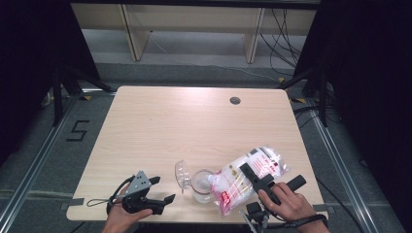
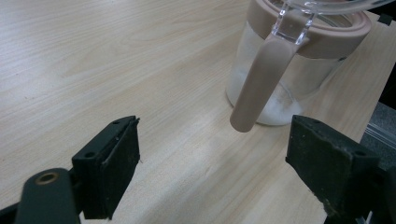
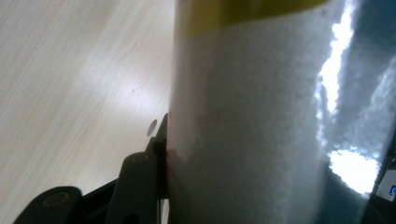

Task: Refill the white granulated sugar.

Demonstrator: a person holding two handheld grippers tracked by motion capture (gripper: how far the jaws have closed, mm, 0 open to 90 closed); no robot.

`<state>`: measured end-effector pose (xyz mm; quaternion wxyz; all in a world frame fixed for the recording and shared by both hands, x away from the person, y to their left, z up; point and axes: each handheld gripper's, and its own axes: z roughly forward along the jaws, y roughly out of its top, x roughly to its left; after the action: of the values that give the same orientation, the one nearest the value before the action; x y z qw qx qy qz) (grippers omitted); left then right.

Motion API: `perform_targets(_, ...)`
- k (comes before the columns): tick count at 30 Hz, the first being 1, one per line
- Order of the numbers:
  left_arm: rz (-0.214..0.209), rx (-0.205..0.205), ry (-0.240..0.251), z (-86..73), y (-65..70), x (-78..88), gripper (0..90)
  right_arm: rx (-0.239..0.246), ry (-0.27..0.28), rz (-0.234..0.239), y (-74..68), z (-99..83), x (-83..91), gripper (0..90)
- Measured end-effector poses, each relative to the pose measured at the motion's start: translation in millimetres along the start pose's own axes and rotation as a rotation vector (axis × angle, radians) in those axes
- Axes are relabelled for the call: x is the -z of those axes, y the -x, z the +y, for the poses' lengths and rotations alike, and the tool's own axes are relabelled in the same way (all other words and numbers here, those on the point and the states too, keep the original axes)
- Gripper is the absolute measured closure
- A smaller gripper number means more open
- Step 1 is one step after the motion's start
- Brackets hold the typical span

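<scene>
The pale wooden counter is standing on grey floor; left tongs are gaping empty, right tongs are pinching the bag over the jar.

The pale wooden table has rounded corners and a small round dark hole near its far right edge. It stands on a grey floor crossed by metal rails on both sides. A black mark shaped like the figure five lies on the floor to the left. Behind the table stands light wooden furniture, with black cables hanging at the right. Dark curtains close off both sides.
</scene>
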<state>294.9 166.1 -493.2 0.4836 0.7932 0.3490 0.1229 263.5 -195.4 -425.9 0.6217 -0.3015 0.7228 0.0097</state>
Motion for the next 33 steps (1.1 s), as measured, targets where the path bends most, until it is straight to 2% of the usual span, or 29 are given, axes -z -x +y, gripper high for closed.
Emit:
perform_targets(2,0.003,-0.013,-0.004,0.3,-0.6,0.8,16.7,0.009,-0.001,-0.008,0.1,-0.7,-0.1,58.6)
perform_targets(3,0.007,0.013,-0.002,-0.3,0.8,0.6,16.7,0.009,-0.004,-0.006,0.3,-0.7,-0.2,58.7)
perform_targets(8,0.001,0.015,-0.001,-0.4,0.4,-0.2,16.7,-0.001,-0.004,-0.005,0.6,0.0,1.0,58.9)
perform_targets(11,-0.001,-0.010,-0.001,-0.1,-0.7,0.0,16.7,0.014,0.003,-0.003,1.3,0.3,0.8,59.0)
perform_targets(14,0.006,0.005,-0.002,-0.2,0.1,0.7,16.7,0.017,0.003,-0.012,0.8,0.6,0.6,59.1)
perform_targets(17,0.001,-0.008,-0.001,-0.1,-0.9,0.9,16.7,0.018,0.006,-0.009,1.5,0.3,0.8,59.2)
perform_targets(18,0.003,0.013,0.001,-0.5,0.6,0.6,16.7,0.019,0.006,-0.011,1.6,0.3,1.0,59.2)
perform_targets(19,0.001,0.013,0.001,-0.3,0.6,0.5,16.7,0.011,0.003,-0.008,1.6,0.3,1.3,59.2)
perform_targets(20,0.002,0.009,0.000,0.0,0.2,0.5,16.7,0.005,0.003,-0.010,1.7,0.1,1.4,59.2)
perform_targets(21,0.005,-0.015,-0.002,0.7,-1.3,0.8,16.7,0.005,0.004,-0.016,1.5,-0.1,1.3,59.3)
perform_targets(22,0.001,-0.002,0.008,0.5,-1.1,0.0,16.7,0.006,0.003,-0.016,1.3,-0.1,1.5,59.3)
perform_targets(24,0.004,-0.015,0.002,0.6,-2.4,1.0,16.7,0.020,0.005,-0.012,2.5,-0.8,1.4,59.4)
perform_targets(29,0.000,-0.002,0.008,0.3,-0.7,0.4,16.7,0.017,-0.001,-0.008,2.1,-1.6,1.5,59.5)
perform_targets(30,0.001,-0.014,0.001,0.4,-1.2,1.0,16.7,0.019,-0.001,-0.004,1.9,-1.6,1.2,59.5)
perform_targets(31,0.002,0.011,0.003,-0.2,0.5,0.6,16.7,0.020,-0.001,-0.004,1.6,-1.5,1.0,59.5)
perform_targets(33,0.002,0.007,0.005,-0.2,0.7,0.3,16.7,0.018,0.000,0.000,1.6,-1.5,0.9,59.6)
